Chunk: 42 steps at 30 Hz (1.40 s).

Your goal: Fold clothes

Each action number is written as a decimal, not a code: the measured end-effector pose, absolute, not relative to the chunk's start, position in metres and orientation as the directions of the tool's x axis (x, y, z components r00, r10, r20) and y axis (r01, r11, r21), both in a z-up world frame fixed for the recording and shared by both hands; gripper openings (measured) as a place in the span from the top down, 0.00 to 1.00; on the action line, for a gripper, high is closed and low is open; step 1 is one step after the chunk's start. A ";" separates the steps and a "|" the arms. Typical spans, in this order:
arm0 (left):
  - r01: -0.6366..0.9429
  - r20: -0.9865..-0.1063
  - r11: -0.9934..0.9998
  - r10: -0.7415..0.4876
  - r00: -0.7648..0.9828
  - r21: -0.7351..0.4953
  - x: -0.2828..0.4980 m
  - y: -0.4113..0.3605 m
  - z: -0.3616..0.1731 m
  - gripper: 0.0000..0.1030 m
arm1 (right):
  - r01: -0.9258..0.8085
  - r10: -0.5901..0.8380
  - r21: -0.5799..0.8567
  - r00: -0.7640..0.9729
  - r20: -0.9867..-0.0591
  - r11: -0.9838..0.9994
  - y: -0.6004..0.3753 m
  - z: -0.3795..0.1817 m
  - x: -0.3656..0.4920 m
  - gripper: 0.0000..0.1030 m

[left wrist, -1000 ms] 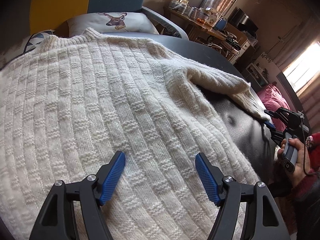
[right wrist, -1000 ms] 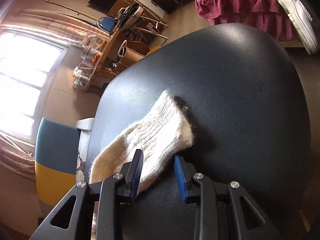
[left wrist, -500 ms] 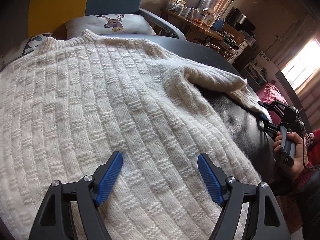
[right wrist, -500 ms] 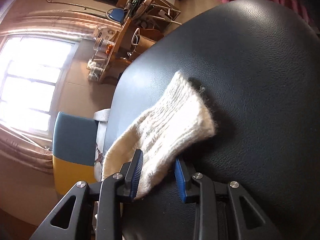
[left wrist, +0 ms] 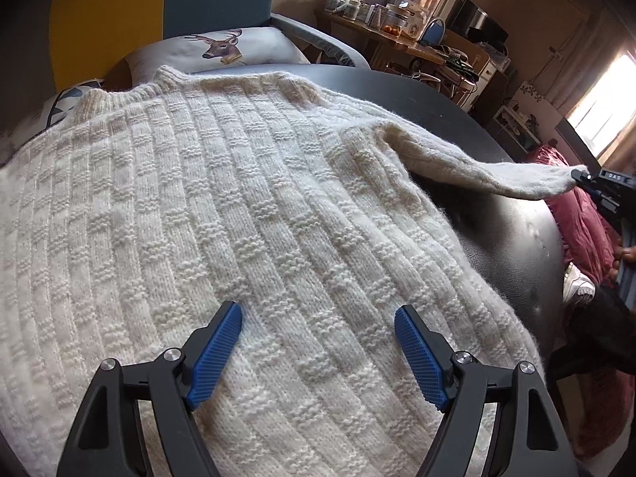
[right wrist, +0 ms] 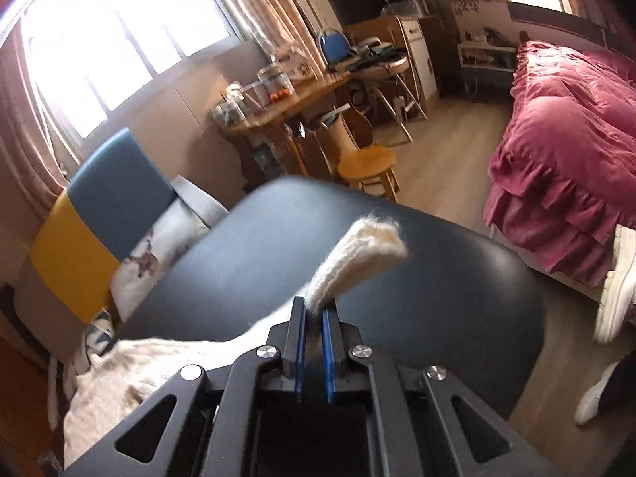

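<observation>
A cream knitted sweater (left wrist: 206, 214) lies spread over a black padded surface (left wrist: 512, 234), its collar at the far side. My left gripper (left wrist: 318, 342) hovers open just above the sweater's lower body, blue pads wide apart, holding nothing. The sweater's right sleeve (left wrist: 469, 171) is stretched off the surface toward the right. My right gripper (right wrist: 313, 314) is shut on the sleeve cuff (right wrist: 357, 262), which sticks up beyond the pads. In the left wrist view that right gripper (left wrist: 584, 179) appears at the right edge, held by a hand.
A deer-print pillow (left wrist: 226, 47) and a blue-and-yellow chair back (right wrist: 99, 214) sit behind the surface. A cluttered wooden desk (right wrist: 286, 99), a round stool (right wrist: 367, 165) and a bed with a magenta cover (right wrist: 564, 151) stand around. A white shoe (right wrist: 616, 278) is at the right.
My right gripper shut on the sleeve cuff and lifted it off the black surface, pulling the sleeve taut to the right. The left gripper stayed open over the sweater body.
</observation>
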<state>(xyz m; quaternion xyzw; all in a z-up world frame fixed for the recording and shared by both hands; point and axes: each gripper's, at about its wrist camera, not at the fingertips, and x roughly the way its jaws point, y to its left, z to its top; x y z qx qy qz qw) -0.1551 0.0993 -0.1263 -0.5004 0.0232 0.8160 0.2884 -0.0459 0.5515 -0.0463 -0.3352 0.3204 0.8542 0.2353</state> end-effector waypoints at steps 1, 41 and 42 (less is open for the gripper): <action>-0.493 -0.832 -0.834 0.444 -0.331 -0.249 -0.156 0.100 -0.126 0.20 | -0.637 0.182 0.375 -0.635 -0.751 -0.673 0.555 -0.060 -0.042 0.94; -0.544 -0.862 -0.837 0.317 -0.396 -0.058 -0.344 0.212 -0.113 0.49 | -0.450 0.278 -0.049 -0.458 -0.844 -0.891 0.534 -0.123 -0.123 0.79; -0.538 -0.863 -0.841 0.310 -0.400 -0.053 -0.345 0.213 -0.115 0.48 | -0.450 0.298 -0.072 -0.455 -0.839 -0.890 0.533 -0.124 -0.123 0.79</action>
